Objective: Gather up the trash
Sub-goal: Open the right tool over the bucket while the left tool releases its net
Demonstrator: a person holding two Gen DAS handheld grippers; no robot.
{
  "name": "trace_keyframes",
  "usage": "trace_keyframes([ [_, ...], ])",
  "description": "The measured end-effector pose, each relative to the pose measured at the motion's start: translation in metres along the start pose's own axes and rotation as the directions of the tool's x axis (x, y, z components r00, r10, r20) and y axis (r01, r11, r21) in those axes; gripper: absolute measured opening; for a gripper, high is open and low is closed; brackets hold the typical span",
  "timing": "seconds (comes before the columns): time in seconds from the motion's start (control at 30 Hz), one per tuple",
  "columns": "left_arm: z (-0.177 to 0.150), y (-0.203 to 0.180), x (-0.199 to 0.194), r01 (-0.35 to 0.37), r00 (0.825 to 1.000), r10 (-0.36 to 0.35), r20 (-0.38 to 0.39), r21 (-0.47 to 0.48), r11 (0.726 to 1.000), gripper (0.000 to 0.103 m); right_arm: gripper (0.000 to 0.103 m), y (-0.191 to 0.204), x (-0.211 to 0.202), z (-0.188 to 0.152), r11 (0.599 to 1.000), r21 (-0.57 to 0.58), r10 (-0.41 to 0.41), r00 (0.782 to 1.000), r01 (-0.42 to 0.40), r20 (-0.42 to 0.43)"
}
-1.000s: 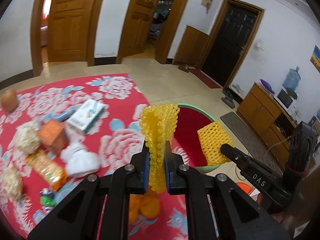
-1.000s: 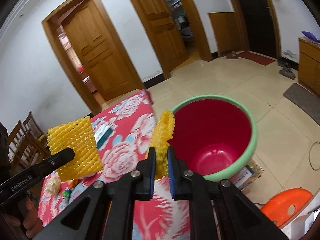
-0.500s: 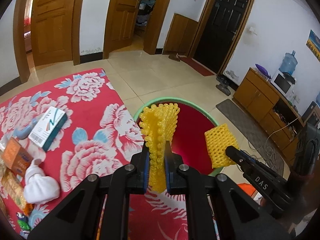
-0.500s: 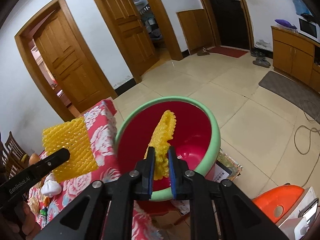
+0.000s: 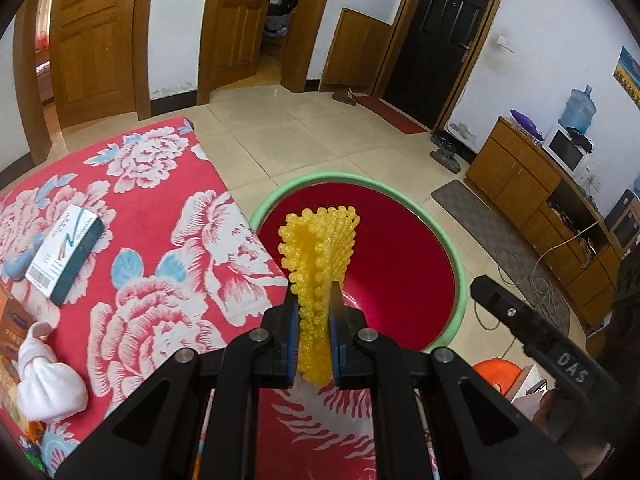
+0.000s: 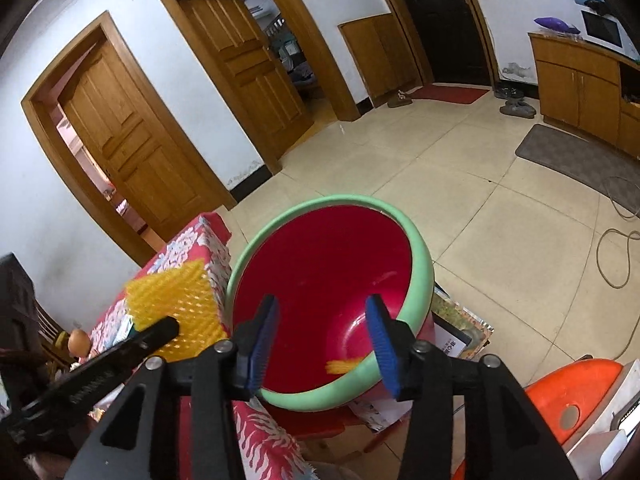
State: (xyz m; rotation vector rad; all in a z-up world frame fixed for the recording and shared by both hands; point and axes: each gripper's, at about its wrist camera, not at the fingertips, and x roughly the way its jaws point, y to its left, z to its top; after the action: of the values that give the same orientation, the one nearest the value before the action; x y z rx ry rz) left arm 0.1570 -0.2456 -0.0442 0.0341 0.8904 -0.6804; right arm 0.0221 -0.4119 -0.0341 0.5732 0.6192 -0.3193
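1. The tiled floor [image 6: 500, 208] spread beyond both grippers, with wooden doors [image 6: 132, 144] and a dark entry door [image 5: 436, 44] along the far walls.
2. A table under a red flowered cloth [image 5: 160, 280] lay to the left of the left gripper and ran under it.
3. A red basin with a green rim [image 6: 420, 292] sat directly ahead of the right gripper and below it, touching the cloth's edge; from the left gripper [image 5: 313, 332] the same basin [image 5: 404, 264] lay just ahead and slightly right.
4. The left gripper was clamped narrow on a yellow foam fruit net [image 5: 320, 256], which stood upright between its blue pads and rose in front of the basin's mouth; seen from the right wrist, this net [image 6: 176, 312] was left of the right gripper, beside the basin's rim.
5. The right gripper [image 6: 326, 344] stood wide apart with nothing between its blue pads [image 6: 382, 344], hovering over the basin's near rim.
6. A white and teal carton [image 5: 66, 254] lay flat on the cloth, well left of the left gripper.
7. A white knotted bag [image 5: 48, 388] sat on the cloth left of the left gripper, nearer than the carton.
8. A second yellow net piece [image 6: 344, 366] showed low inside the basin, between the right gripper's fingers and close to the right one.
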Motion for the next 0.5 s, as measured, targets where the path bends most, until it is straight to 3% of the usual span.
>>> trace_keyframes([
  [0.2, 0.001, -0.006, 0.007, 0.028, 1.0, -0.027, -0.006, 0.013, 1.0, 0.011, 0.049, -0.003, -0.007, 0.001, 1.0, 0.021, -0.002, 1.0, 0.002, 0.012],
  [0.27, 0.002, -0.009, 0.007, 0.026, 1.0, -0.026, -0.003, 0.024, 0.999, 0.018, 0.049, -0.003, -0.01, 0.002, 1.0, 0.025, -0.003, 1.0, 0.003, 0.016],
  [0.33, 0.003, -0.008, 0.006, 0.021, 1.0, -0.021, 0.002, 0.018, 1.0, 0.038, 0.049, -0.003, -0.011, 0.002, 1.0, 0.028, 0.001, 1.0, -0.001, 0.017],
  [0.5, 0.008, -0.007, -0.004, 0.007, 1.0, -0.007, 0.022, 0.01, 1.0, 0.043, 0.05, 0.001, -0.012, 0.001, 1.0, 0.015, 0.015, 1.0, -0.015, 0.01],
])
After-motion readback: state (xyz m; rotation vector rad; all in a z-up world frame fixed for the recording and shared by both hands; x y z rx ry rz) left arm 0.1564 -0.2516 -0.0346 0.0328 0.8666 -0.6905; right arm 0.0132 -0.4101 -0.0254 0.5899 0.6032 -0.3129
